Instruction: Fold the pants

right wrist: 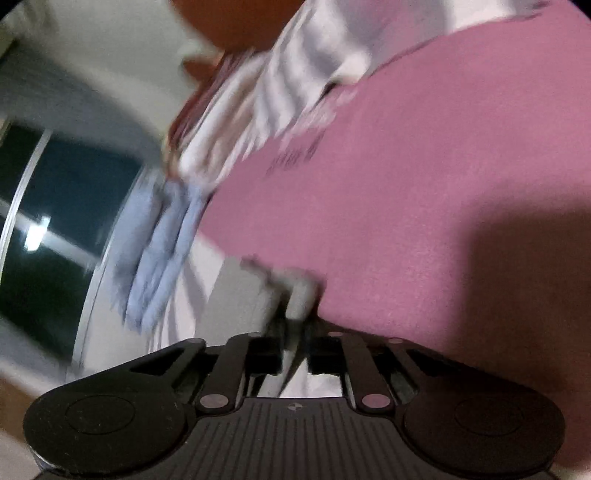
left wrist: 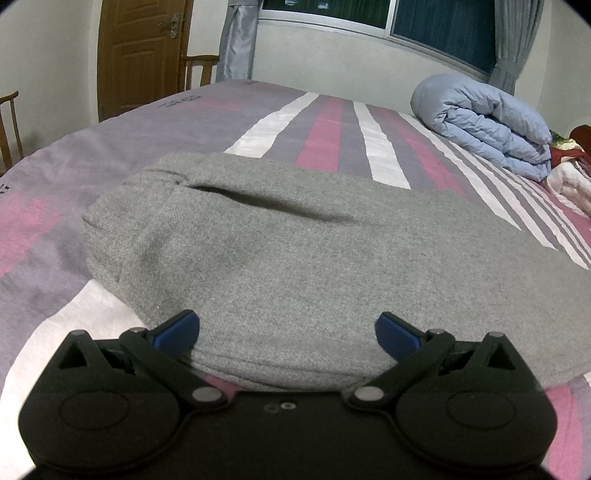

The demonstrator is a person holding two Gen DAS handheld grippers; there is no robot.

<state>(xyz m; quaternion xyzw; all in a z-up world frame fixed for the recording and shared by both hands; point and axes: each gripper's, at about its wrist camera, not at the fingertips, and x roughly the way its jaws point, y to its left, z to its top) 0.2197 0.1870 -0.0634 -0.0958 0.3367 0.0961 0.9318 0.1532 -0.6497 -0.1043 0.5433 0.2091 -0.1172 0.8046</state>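
Grey pants lie folded in a thick bundle on the striped bedsheet. My left gripper is open, its blue pads on either side of the bundle's near edge, low over the bed. In the blurred, tilted right wrist view my right gripper is shut on a bunched piece of grey pants fabric, right beside the pink part of the sheet.
A rolled light-blue duvet lies at the bed's far right, with red and white bedding beside it. Wooden chairs and a door stand beyond the bed. A window runs along the far wall.
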